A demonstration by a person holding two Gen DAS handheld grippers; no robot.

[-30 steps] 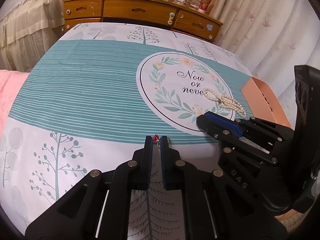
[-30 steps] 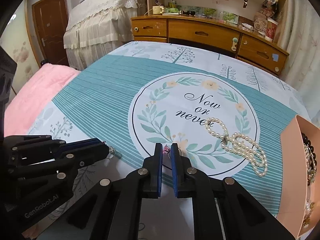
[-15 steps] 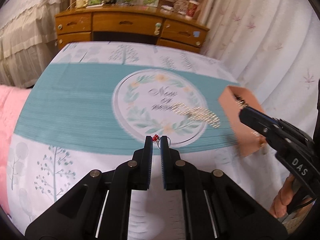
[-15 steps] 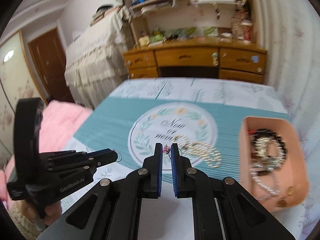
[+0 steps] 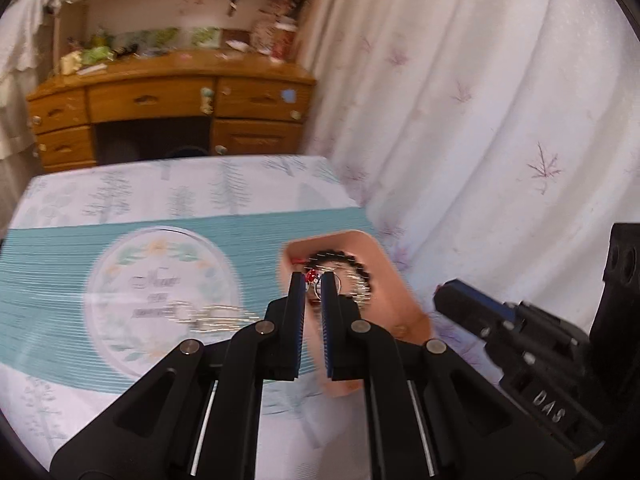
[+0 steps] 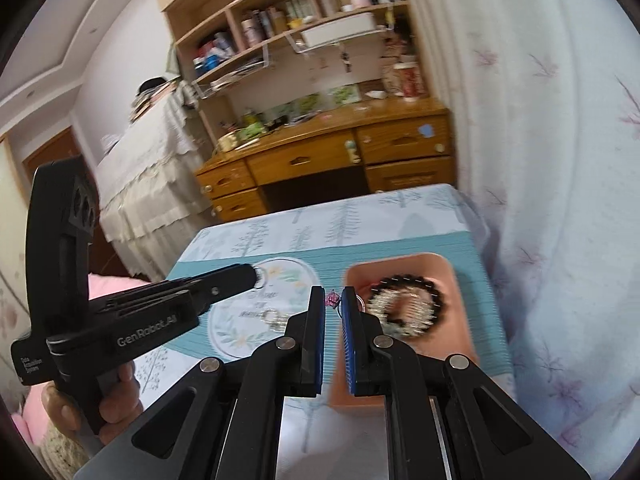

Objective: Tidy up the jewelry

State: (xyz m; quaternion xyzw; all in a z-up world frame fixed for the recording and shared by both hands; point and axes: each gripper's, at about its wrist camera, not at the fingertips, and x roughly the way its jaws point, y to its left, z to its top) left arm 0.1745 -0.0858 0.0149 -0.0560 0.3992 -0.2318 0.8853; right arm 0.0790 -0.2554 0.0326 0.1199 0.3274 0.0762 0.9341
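Both grippers have swung from the printed tablecloth surface (image 5: 120, 240) toward the pink rectangular jewelry tray (image 6: 464, 320). The left gripper (image 5: 313, 280) pinches a red-stoned silver ring (image 5: 311, 279) over the tray; the right gripper (image 6: 333, 294) clamps a pink-stoned ring (image 6: 332, 299) beside it — jaws nearly closed. The white pearl necklace (image 5: 208, 314) lies on the cloth.

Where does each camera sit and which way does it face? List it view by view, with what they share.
Left wrist: on the left gripper, facing along its fingers at the tray and the desk beyond; shows its fingers pinching a red ring, with the right gripper at right.
Right wrist: on the right gripper, facing tray and desk; shows its fingers pinching a pink ring, with the left gripper and left hand at left.
Shared: tray, desk, necklace, both grippers.
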